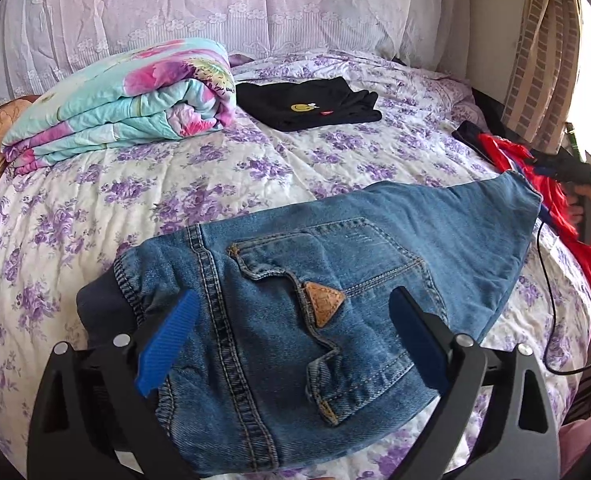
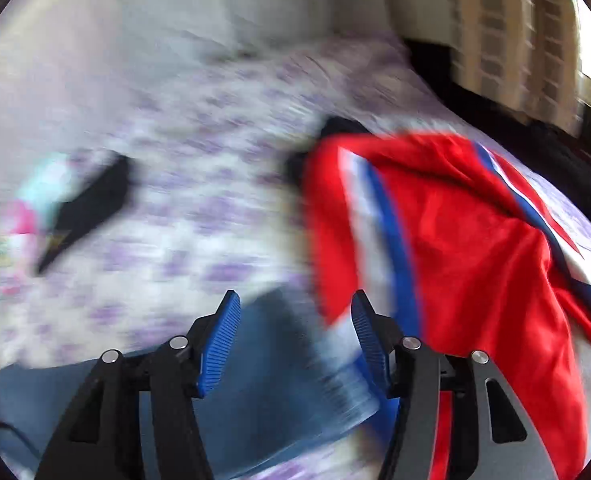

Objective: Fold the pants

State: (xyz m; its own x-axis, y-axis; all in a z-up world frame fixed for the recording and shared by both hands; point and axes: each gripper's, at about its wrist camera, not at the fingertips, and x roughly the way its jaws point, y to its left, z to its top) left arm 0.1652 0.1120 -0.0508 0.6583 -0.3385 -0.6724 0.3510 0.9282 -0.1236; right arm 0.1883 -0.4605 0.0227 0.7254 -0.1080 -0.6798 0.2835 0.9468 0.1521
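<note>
No readable writing was found on any item; the only marks seen were a triangular tan leather patch (image 1: 322,303) stitched at the back pocket of the denim pants (image 1: 295,320) and a small yellow smiley emblem on a folded black garment (image 1: 307,103), beside a tiny red tag too small to be read. The pants were seen lying folded on the bed (image 1: 95,200), which was covered by a cream quilted spread printed with purple flowers. The left gripper (image 1: 291,340) was held over the pants with its blue ribbed fingers (image 1: 167,348) spread wide, one on either side of the pocket area, nothing being pinched. A rolled turquoise and pink floral quilt (image 1: 123,100) and a pale lace curtain (image 1: 215,0) were shown only in the left wrist view, sharply. The right wrist view was heavily blurred; in it the right gripper (image 2: 295,344) was seen with its fingers spread apart and empty, above a blue edge of the denim and beside a glossy red garment with white and blue stripes (image 2: 475,220). That garment appeared in the left view only as a thin strip at the bed's right edge. A striped beige curtain (image 1: 543,60) was visible in both views.
</note>
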